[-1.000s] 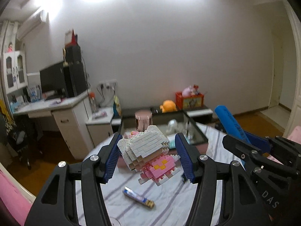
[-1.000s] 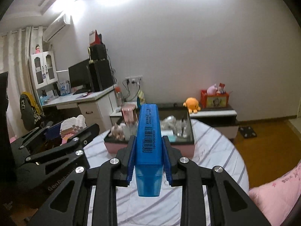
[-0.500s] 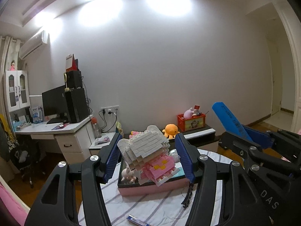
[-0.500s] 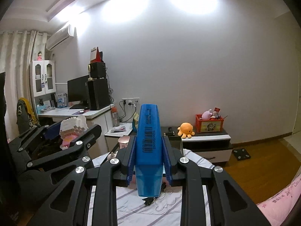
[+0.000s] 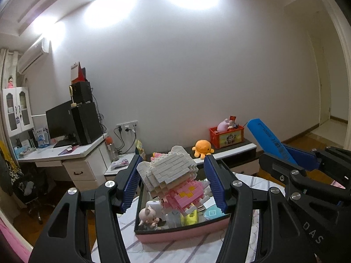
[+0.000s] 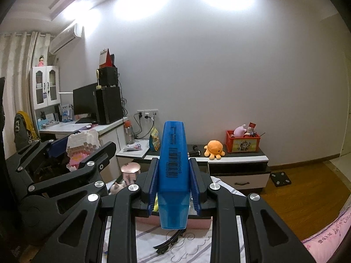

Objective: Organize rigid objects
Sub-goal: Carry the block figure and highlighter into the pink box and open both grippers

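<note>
My left gripper [image 5: 172,176] is shut on a white and pink block-built figure [image 5: 170,182], held in the air above a pink storage box [image 5: 182,232] with a black rim. My right gripper [image 6: 173,175] is shut on a blue highlighter [image 6: 173,164] that stands upright between the pads, its translucent cap end toward the camera. In the left wrist view the highlighter [image 5: 271,143] and right gripper show at the right edge. In the right wrist view the figure [image 6: 82,148] and left gripper [image 6: 83,151] sit at the left. The box holds a small doll [image 5: 148,215], a yellow item and a round teal item.
The box stands on a round table with a striped white cloth [image 5: 175,251]. A black hair clip [image 6: 170,239] lies on the cloth before the box. Behind are a desk with a monitor [image 5: 63,122], a low cabinet with an orange plush [image 5: 203,149], and a pink bed edge [image 6: 329,241].
Both grippers rose and tipped upward with their objects still held. The table dropped low in view, the small wrapped item on the cloth slipped out of sight, and the pink box came nearer.
</note>
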The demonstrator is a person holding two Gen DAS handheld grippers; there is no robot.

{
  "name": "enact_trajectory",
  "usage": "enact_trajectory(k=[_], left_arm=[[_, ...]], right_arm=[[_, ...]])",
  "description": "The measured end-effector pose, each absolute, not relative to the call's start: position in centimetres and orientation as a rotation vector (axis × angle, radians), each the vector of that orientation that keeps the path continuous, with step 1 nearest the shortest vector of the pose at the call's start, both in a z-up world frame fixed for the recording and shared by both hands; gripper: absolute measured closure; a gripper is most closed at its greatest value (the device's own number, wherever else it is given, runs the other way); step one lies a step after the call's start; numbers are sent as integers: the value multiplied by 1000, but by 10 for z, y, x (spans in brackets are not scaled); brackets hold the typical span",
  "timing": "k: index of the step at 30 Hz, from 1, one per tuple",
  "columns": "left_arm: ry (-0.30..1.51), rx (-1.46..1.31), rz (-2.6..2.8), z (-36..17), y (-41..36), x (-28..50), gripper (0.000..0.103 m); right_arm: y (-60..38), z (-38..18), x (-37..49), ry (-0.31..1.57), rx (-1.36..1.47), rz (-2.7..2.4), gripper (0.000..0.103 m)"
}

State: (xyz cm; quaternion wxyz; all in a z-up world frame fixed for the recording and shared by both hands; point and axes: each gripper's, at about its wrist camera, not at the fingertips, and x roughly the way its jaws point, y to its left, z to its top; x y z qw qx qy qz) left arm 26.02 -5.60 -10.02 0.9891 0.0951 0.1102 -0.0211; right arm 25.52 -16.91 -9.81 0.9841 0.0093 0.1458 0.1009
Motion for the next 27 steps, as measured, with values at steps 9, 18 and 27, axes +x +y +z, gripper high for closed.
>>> enact_trajectory(k=[9,18,27], left_arm=[[406,226,-83,-146,-69,362,44],[476,332,-79,-176,-90,416,46],[591,308,-67,-207,-74,460,39]], right_arm=[[-181,-137,340,434,17,189,76],[-192,-193,404,618,16,193,76],[-183,-217,428,691,-6,211,76]])
